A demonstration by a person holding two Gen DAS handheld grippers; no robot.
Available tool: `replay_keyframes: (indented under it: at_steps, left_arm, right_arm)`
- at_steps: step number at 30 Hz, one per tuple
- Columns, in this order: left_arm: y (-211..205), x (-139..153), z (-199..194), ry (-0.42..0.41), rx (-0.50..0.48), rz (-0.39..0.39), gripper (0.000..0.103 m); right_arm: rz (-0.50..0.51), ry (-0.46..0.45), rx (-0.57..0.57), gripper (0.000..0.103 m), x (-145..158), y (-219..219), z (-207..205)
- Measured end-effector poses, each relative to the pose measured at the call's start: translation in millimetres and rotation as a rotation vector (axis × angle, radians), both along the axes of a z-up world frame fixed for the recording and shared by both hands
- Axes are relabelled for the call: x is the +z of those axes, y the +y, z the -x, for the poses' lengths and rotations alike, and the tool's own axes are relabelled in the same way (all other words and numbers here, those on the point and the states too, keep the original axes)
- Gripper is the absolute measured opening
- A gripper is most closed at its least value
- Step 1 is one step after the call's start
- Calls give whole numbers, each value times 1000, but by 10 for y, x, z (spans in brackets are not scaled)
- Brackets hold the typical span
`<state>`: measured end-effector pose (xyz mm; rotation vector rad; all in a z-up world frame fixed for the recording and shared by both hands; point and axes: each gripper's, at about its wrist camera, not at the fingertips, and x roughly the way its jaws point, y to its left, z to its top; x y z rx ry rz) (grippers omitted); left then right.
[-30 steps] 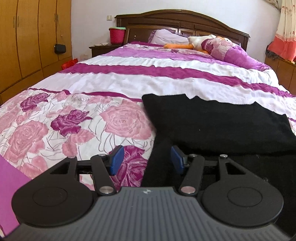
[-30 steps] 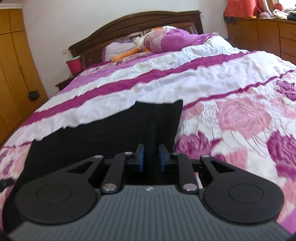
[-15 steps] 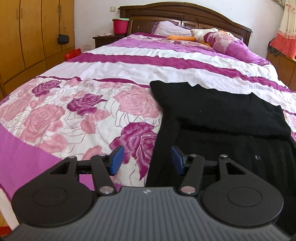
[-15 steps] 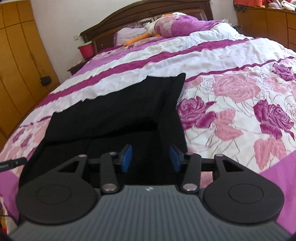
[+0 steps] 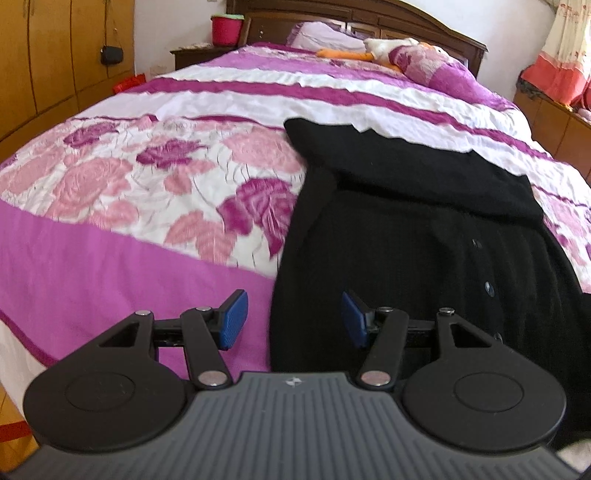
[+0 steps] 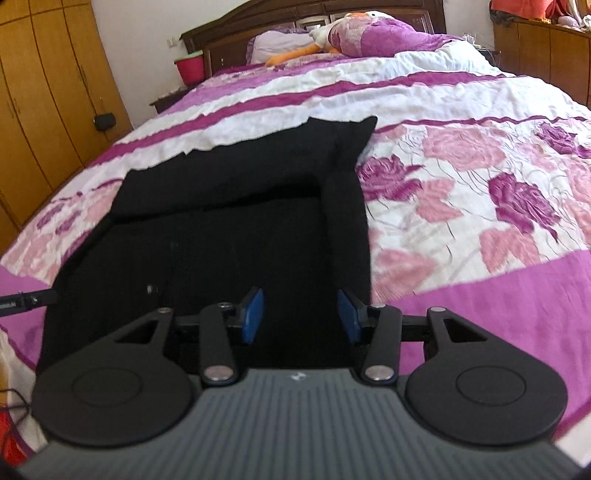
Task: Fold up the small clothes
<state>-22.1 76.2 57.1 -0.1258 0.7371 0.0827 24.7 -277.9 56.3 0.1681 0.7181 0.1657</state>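
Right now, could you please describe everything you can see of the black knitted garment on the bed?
The black knitted garment looks like a soft, ribbed cardigan with small dark buttons down its front. Its far part is folded back over the body as a thick band. It lies flat on the floral pink and purple quilt, near the bed's foot. Nothing grips it.

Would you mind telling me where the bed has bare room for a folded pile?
Bare bedspread lies left of the black garment, right of it too. The pillows and plush toy crowd the headboard end.
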Motion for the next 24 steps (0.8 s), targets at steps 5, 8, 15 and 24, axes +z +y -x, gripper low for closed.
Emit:
replay_keyframes:
  at_steps: [5,8,15,24]
  left_arm:
    - [-9,-100,87,42,-8,8,62]
    - [0,-142,139,58,-7,39,62]
    - [-33,-159,267,74,-37,51,62]
    - [-8,-224,439,99,-68,119,62]
  right_arm:
    - [30,57,10,47,-95,-27,88]
    - [37,71,14,47,-116,-42,164]
    - [34,126,69,55,-218,-45,360]
    - [19,126,92,55,-274,-65,611]
